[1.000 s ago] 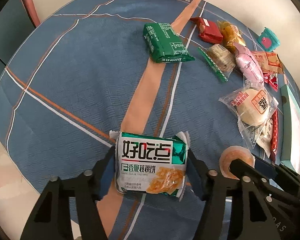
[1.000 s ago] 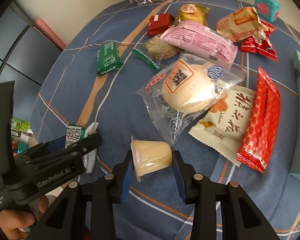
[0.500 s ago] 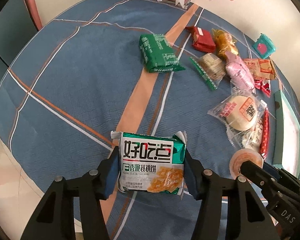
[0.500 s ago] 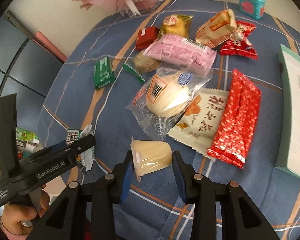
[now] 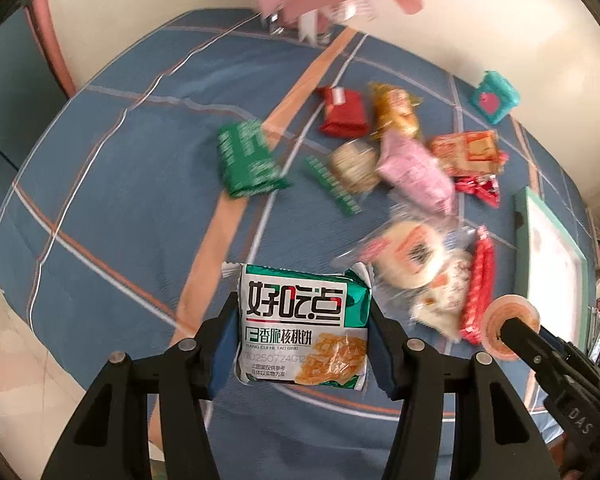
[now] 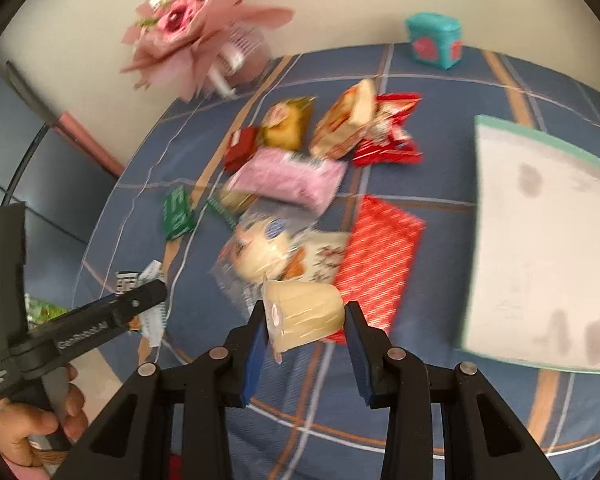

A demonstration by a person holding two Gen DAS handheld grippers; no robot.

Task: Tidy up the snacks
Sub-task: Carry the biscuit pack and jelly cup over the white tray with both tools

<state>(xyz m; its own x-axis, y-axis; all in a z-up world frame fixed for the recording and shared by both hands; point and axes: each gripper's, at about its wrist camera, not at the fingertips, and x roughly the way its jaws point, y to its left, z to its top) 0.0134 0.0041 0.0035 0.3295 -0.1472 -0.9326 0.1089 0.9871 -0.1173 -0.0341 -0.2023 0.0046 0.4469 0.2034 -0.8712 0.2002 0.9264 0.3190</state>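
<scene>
My left gripper (image 5: 301, 344) is shut on a green and white biscuit packet (image 5: 303, 324) and holds it above the blue tablecloth (image 5: 120, 184). My right gripper (image 6: 304, 336) is shut on a pale jelly cup (image 6: 301, 316), also lifted; the cup shows in the left wrist view (image 5: 509, 326). Loose snacks lie on the cloth: a green packet (image 5: 246, 160), a red packet (image 5: 343, 114), a pink packet (image 6: 290, 180), a clear-bagged bun (image 6: 260, 252) and a long red packet (image 6: 375, 248). A white tray with a teal rim (image 6: 539, 240) lies at the right.
A pink paper bouquet in a clear holder (image 6: 196, 28) stands at the table's far edge. A small teal box (image 6: 433, 40) sits at the far right. The left gripper's body (image 6: 80, 332) and the hand holding it are at the lower left of the right wrist view.
Both grippers have risen and pulled back with their snacks, so more of the table, the bouquet and the tray have come into view. The current frames are motion-blurred.
</scene>
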